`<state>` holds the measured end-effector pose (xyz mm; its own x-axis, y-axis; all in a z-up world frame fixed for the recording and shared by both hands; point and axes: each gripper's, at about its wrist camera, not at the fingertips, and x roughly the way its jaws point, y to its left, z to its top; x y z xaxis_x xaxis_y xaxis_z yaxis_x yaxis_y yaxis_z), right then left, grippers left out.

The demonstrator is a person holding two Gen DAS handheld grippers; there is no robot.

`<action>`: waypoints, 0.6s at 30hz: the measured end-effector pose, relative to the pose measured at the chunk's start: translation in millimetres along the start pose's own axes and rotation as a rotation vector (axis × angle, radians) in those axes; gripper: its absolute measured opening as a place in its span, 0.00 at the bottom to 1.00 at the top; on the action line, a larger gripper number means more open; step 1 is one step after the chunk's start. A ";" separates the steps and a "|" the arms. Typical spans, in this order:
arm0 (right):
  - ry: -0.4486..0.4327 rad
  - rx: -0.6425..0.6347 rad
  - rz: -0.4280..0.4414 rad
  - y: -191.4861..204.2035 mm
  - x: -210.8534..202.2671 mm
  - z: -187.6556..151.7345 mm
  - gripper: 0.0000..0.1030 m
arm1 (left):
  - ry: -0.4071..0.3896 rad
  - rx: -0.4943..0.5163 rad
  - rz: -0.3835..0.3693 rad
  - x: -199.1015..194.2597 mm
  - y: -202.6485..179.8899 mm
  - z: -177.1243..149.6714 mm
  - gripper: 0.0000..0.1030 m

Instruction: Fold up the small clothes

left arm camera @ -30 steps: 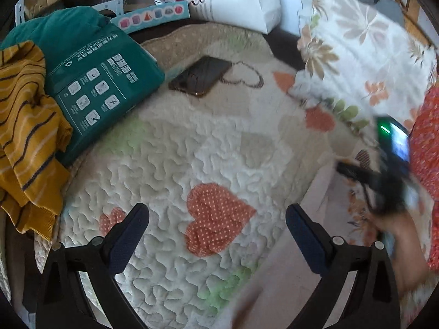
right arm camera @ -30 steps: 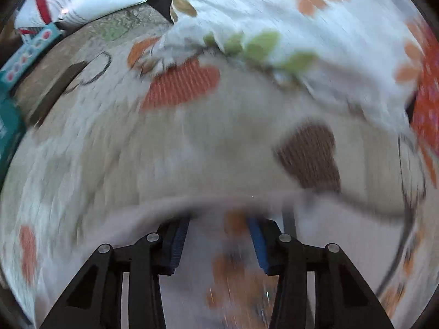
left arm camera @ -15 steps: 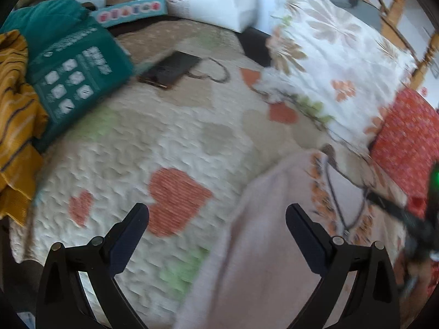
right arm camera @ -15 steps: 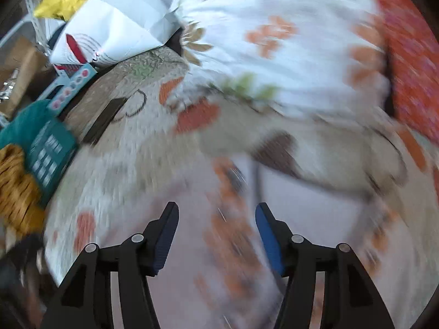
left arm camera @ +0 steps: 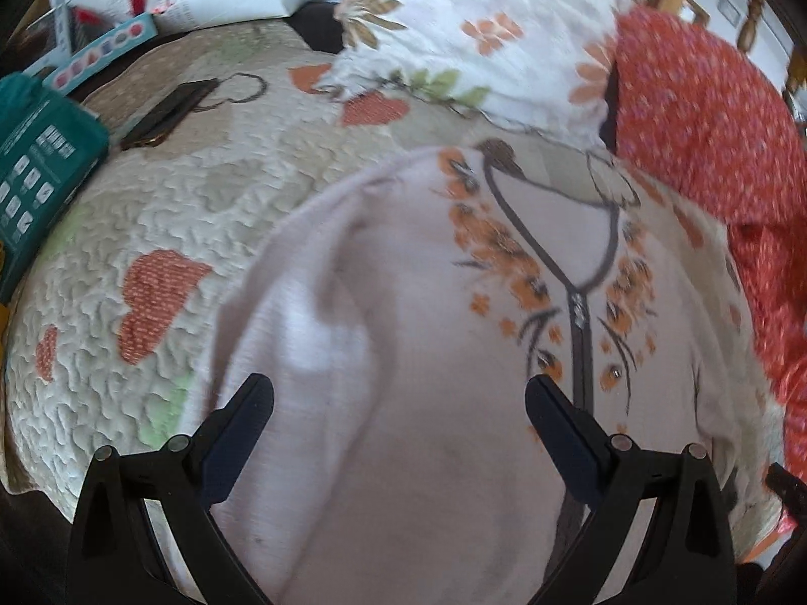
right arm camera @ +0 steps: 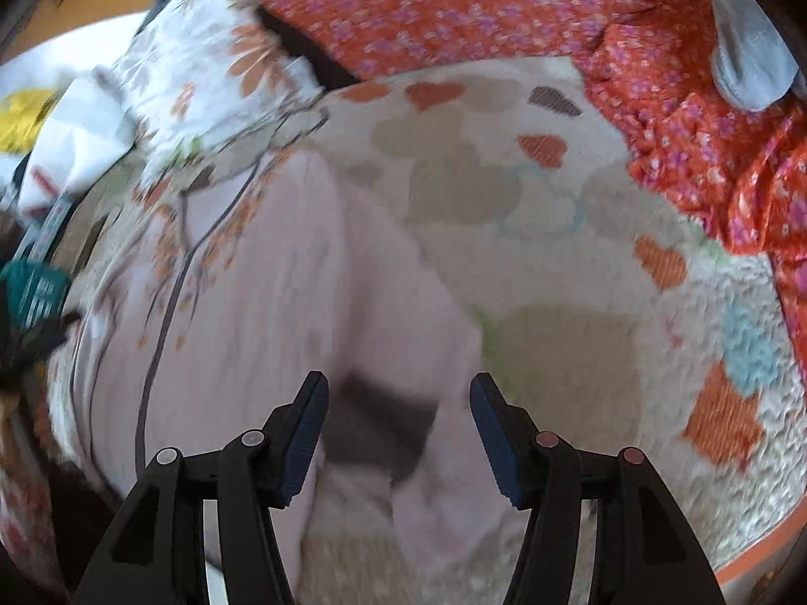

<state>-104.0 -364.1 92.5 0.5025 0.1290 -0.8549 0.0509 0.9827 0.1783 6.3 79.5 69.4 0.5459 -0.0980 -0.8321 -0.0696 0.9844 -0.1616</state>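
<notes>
Both of your grippers hang open with nothing between their fingers. Your left gripper [left arm camera: 398, 413] spreads wide over the pale pink top [left arm camera: 428, 353], which lies face up on the heart-patterned quilt [left arm camera: 151, 222] — dark neckline and orange flower print toward the far side, one sleeve folded in along its left edge. Your right gripper [right arm camera: 398, 423] is parted less widely above the same top [right arm camera: 242, 343], over a dark patch near its right edge; the blur keeps you from telling what that patch is. Beyond the top lie a white floral pillow [left arm camera: 479, 40] and a red flowered cloth [left arm camera: 716, 116]. To the left sit a dark phone [left arm camera: 169, 113] and a green package [left arm camera: 35, 161], well apart from the top.
</notes>
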 end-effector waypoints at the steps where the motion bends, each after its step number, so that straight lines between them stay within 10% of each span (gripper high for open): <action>1: -0.005 -0.014 -0.001 6.3 0.4 -6.2 0.61 | 0.001 0.009 0.000 1.1 -3.8 -1.7 0.97; 11: 0.031 -0.216 -0.168 35.5 46.3 -34.7 0.52 | 0.013 0.045 0.011 8.3 -11.5 -11.0 0.97; 15: 0.054 -0.183 -0.187 27.6 65.5 -30.2 0.11 | 0.022 -0.014 -0.010 10.5 -0.4 -8.8 0.97; 18: 0.002 -0.060 -0.113 6.5 43.2 -18.6 0.08 | 0.024 -0.053 -0.026 10.2 7.6 -7.1 0.97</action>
<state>-98.0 -349.7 47.7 0.4946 0.0175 -0.8689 0.0548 0.9972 0.0513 5.5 84.9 56.0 0.5281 -0.1277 -0.8395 -0.0997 0.9725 -0.2106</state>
